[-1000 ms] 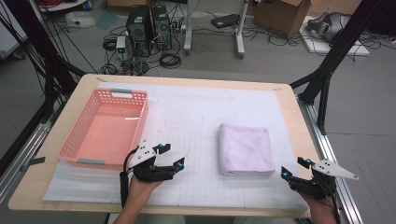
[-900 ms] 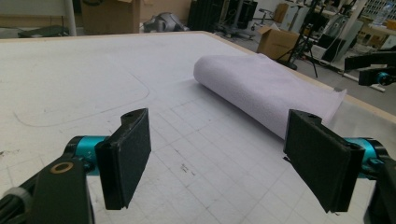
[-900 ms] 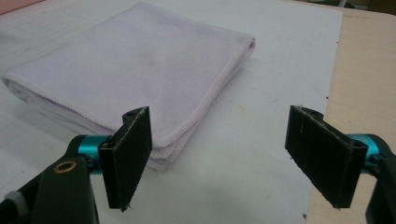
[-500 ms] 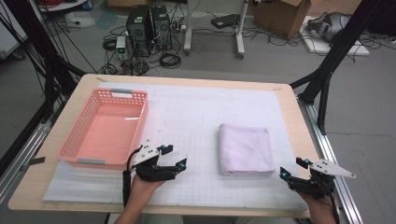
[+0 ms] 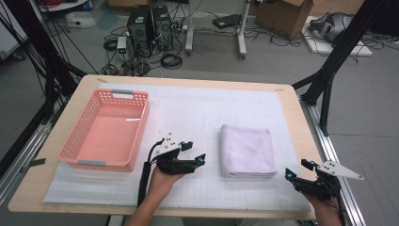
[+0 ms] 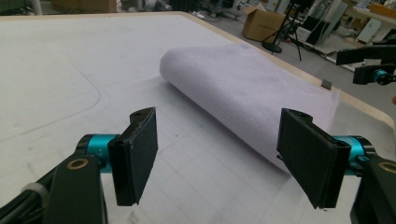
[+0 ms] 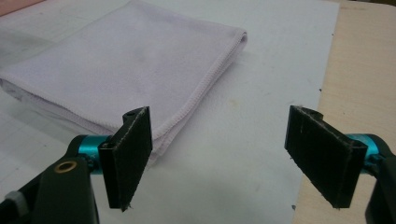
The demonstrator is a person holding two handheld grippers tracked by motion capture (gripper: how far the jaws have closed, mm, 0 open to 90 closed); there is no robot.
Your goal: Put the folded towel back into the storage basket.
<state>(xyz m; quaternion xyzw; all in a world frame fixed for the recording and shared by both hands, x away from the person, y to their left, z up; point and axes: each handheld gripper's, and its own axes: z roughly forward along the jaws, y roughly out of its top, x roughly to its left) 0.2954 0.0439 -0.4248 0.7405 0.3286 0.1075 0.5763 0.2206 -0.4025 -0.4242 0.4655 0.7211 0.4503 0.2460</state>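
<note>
Both grippers are wide open w/ nothing held. Left gripper (image 5: 194,160), jaws just closing a bit, nears the towel (image 5: 248,149); you'd prob do best pinching its fold edge low, right gripper (image 5: 295,175) at the bench's near-right corner.

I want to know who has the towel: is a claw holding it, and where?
Neither. The left claw and right claw are open, apart from the folded towel.
</note>
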